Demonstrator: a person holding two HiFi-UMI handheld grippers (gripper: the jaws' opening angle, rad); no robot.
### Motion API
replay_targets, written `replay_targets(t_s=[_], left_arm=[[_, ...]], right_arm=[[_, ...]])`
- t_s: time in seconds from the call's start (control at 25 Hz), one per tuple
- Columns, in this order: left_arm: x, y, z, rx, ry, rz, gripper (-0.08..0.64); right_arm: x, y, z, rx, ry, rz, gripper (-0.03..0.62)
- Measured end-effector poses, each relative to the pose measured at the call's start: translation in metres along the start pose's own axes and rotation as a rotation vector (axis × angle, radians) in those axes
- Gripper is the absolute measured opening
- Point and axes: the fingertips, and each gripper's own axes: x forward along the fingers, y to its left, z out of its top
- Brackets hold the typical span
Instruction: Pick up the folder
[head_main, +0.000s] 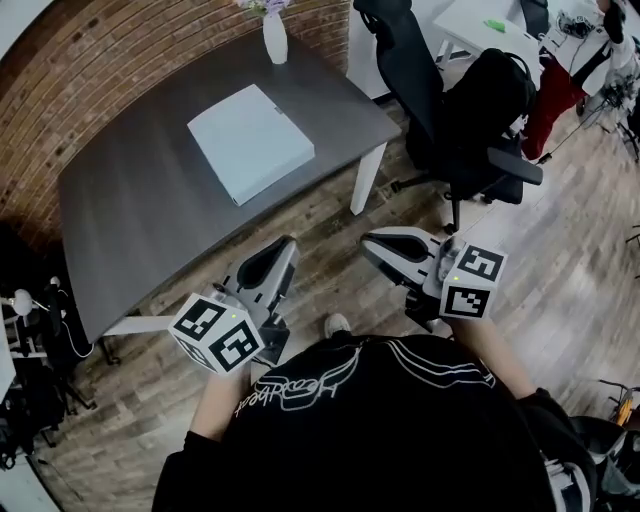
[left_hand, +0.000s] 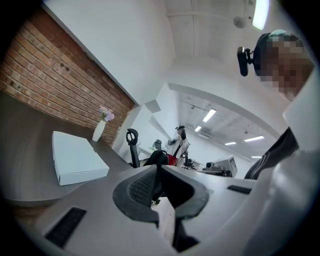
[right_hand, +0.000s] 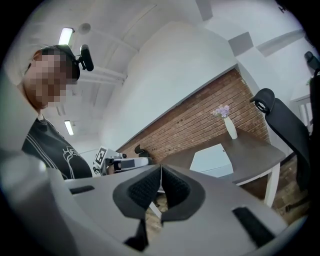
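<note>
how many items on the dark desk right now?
2. The white folder lies flat near the middle of the desk. The white vase with flowers stands at the far edge. The desk top shows almost whole in the head view, so little could be hidden.

The pale, seemingly closed folder (head_main: 250, 142) lies flat on the dark table (head_main: 130, 220).

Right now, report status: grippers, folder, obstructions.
Left gripper shut, empty. Right gripper shut, empty. Folder flat on table, untouched. Vase beyond it; path clear.
</note>
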Motion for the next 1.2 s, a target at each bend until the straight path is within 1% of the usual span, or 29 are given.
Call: replay_targets(t_s=[0.04,0.12,0.24,0.32,0.4,0.52,0.68,0.8,0.88,1.04,1.08,1.16,1.2], left_arm=[[0.004,0.01,0.006,0.003,0.0,0.007,0.008],[0.011,0.028,0.02,0.032,0.004,0.02,0.008],[0.017,0.047,0.035,0.058,-0.001,0.058,0.008],[0.02,0.058,0.042,0.052,-0.014,0.089,0.011],[0.021,0.07,0.048,0.044,-0.027,0.126,0.031],[0.023,0.095,0.054,0.033,-0.041,0.189,0.054],[0.029,0.138,0.056,-0.034,-0.05,0.273,0.112],[0.035,0.165,0.062,-0.074,-0.063,0.33,0.131],[0.038,0.187,0.066,-0.114,-0.064,0.362,0.149],[0.039,0.23,0.072,-0.174,-0.069,0.439,0.178],[0.038,0.24,0.072,-0.189,-0.069,0.457,0.185],[0.038,0.259,0.07,-0.223,-0.065,0.485,0.203],[0.038,0.267,0.068,-0.236,-0.063,0.496,0.211]], right_arm=[[0.005,-0.009,0.007,0.001,0.001,-0.003,-0.002],[0.014,-0.025,0.022,-0.005,-0.007,-0.008,-0.002],[0.022,-0.039,0.036,-0.026,-0.008,-0.001,-0.002],[0.027,-0.046,0.044,-0.047,0.002,0.018,-0.002],[0.033,-0.054,0.051,-0.062,0.008,0.039,-0.002],[0.048,-0.078,0.057,-0.051,0.019,0.06,-0.002],[0.076,-0.117,0.062,-0.014,0.039,0.085,0.0],[0.098,-0.145,0.07,-0.001,0.055,0.116,0.0],[0.121,-0.166,0.077,0.006,0.069,0.137,0.0],[0.162,-0.204,0.086,0.03,0.115,0.166,0.007],[0.171,-0.213,0.087,0.034,0.13,0.169,0.019],[0.187,-0.229,0.085,0.042,0.159,0.169,0.073],[0.194,-0.237,0.084,0.047,0.173,0.165,0.087]])
